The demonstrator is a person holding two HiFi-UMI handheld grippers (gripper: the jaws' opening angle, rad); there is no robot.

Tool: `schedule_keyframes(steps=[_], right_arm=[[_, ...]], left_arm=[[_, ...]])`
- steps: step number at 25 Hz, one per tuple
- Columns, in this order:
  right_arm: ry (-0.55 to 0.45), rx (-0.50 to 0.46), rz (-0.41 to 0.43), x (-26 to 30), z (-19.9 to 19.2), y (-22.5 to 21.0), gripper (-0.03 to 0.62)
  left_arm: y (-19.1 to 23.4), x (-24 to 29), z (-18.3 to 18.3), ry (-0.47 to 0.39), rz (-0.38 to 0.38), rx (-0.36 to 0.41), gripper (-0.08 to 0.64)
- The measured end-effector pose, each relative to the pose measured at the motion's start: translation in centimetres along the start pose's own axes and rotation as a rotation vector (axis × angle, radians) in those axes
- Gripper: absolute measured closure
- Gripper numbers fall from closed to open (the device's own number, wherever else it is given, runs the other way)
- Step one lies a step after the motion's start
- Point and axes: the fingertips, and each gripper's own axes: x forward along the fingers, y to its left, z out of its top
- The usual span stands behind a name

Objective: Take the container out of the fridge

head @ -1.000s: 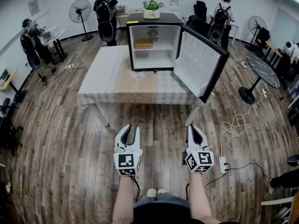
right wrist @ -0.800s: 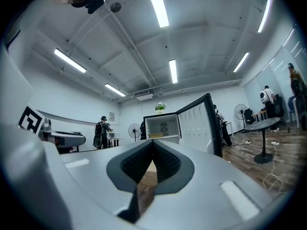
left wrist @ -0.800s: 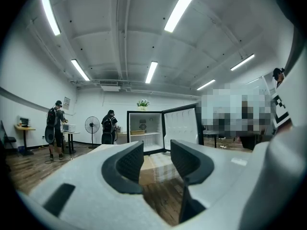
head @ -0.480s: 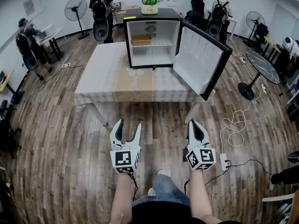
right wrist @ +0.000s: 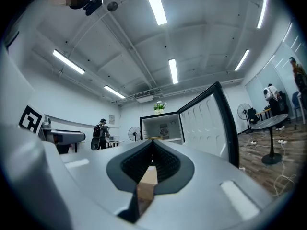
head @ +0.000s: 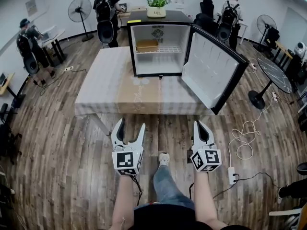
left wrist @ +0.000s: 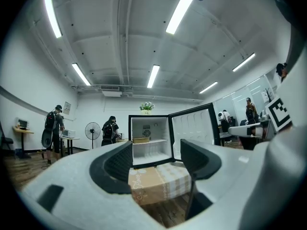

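Note:
A small black fridge (head: 159,43) stands at the far end of a cloth-covered table (head: 103,87), its door (head: 212,74) swung wide to the right. A tan container (head: 147,45) rests on the left of the fridge's upper shelf; the left gripper view shows the container (left wrist: 140,140) too. My left gripper (head: 128,129) hovers open over the floor in front of the table. My right gripper (head: 199,127) is shut and empty, level with the left one. Both are well short of the fridge.
A potted plant (head: 156,6) sits on the fridge. People stand at the back left (head: 29,43), back centre (head: 106,11) and back right (head: 227,17). Fans (head: 80,11), a round table (head: 271,73) and floor cables (head: 242,133) ring the area.
The person has stepped toward the table, so both grippers are closer to its front edge. The fridge looms larger in both gripper views. Jaw states are unchanged.

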Motion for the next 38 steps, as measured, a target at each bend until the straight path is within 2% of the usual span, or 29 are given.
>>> schedule_keyframes(steps=[9,18,25,32,38], right_arm=[[0.033,0.013,0.053,17.1,-3.7,-5.2,0.583],[0.06,0.044,0.17,36.1,-3.2,-7.9,0.583],[0.072,0.073,0.224,43.6,-4.2,-8.8,0.583],[0.094,0.047,0.267,47.1,-4.3,-7.9,0.583],[0.079,0.016,0.25,50.8,-3.1,-8.2,0.583]], left_arm=[[3.8,16.8,-3.4,0.028,0.018,0.011,0.253],[8.0,35.4,-2.0,0.064,0.03,0.019,0.253],[9.7,43.6,-1.7,0.085,0.024,0.071,0.256],[11.0,50.2,-2.5,0.154,-0.08,0.191,0.262],[11.7,55.4,-4.6,0.265,-0.221,0.29,0.272]])
